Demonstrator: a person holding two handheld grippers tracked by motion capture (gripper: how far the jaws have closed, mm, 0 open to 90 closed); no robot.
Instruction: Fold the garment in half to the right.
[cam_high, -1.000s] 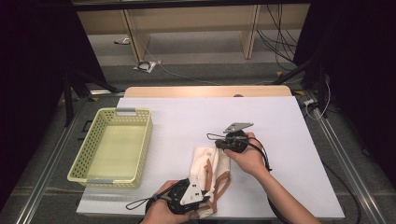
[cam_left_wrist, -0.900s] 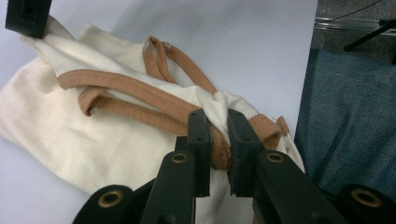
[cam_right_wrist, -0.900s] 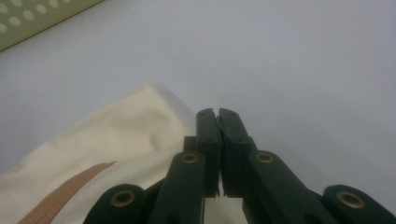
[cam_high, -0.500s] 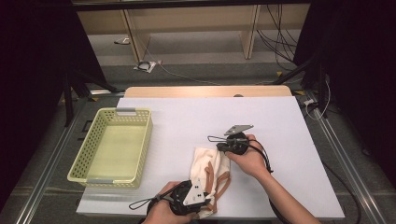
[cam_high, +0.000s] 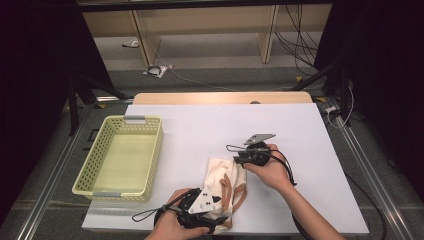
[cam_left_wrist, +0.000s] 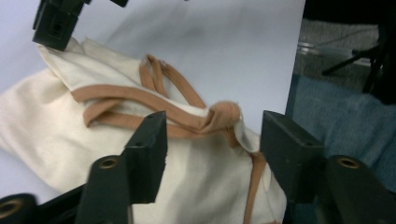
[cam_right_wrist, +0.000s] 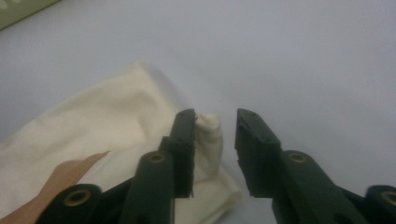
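- Bag (cam_high: 223, 186) of cream cloth with tan straps (cam_left_wrist: 140, 95) lies flat near the front edge of the table (cam_high: 200, 135), between the two hands; likely folded over, straps on top, so it stays compact.
- Left gripper (cam_high: 216, 222) sits at the bag's near end; its jaws have just been opening and now stand apart, one on each side of the knotted strap, with no pad pressing the cloth. That reads as a release after laying the fold down.
- Right gripper (cam_high: 235, 159) is at the far corner; its jaws have just been opening too, a small bunched corner of cloth beside one pad, with a gap showing, so nothing is clamped.
- Basket (cam_high: 121, 155), yellow-green and perforated, stands to the left, well apart from the bag, a probable destination.
- Table is covered in plain white, with a wooden edge at the back.
- Beyond it, grey floor, loose cables (cam_high: 295, 37), wooden shelving legs, dark surroundings at both sides.
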